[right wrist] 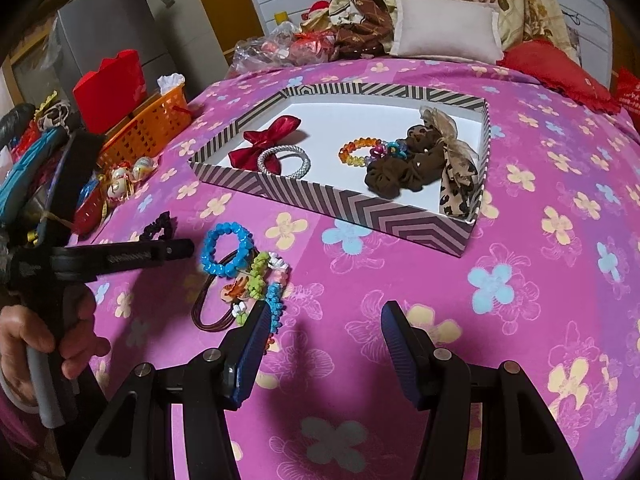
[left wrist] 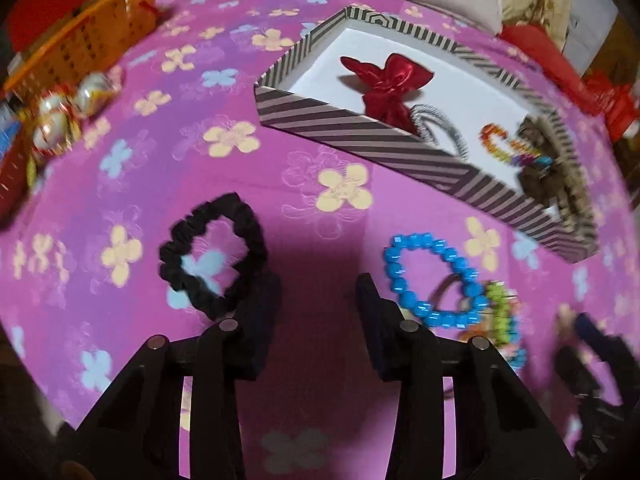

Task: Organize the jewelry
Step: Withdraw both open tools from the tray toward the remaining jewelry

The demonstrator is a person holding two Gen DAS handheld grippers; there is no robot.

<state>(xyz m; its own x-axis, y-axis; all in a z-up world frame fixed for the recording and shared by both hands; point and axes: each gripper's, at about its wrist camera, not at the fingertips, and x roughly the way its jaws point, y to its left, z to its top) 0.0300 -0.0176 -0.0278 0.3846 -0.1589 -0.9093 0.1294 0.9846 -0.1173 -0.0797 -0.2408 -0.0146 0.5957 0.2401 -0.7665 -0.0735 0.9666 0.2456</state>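
A striped box (right wrist: 360, 208) on the pink flowered cover holds a red bow (right wrist: 268, 140), a silver bracelet (right wrist: 286, 162), a multicolour bead bracelet (right wrist: 356, 152), a brown scrunchie (right wrist: 400, 168) and a leopard bow (right wrist: 456, 160). In front of it lie a blue bead bracelet (left wrist: 432, 280), a black scrunchie (left wrist: 212, 248), brown hair ties (right wrist: 212, 308) and a colourful flower band (right wrist: 264, 276). My left gripper (left wrist: 316, 292) is open over bare cloth between the black scrunchie and the blue bracelet. My right gripper (right wrist: 324, 316) is open, its left finger beside the flower band, with nothing between its fingers.
An orange basket (right wrist: 152, 128), a red box (right wrist: 110, 88) and small white ornaments (right wrist: 124, 180) crowd the left edge of the bed. A pillow (right wrist: 444, 28) and bedding lie at the back. A hand (right wrist: 40, 332) holds the left gripper's handle.
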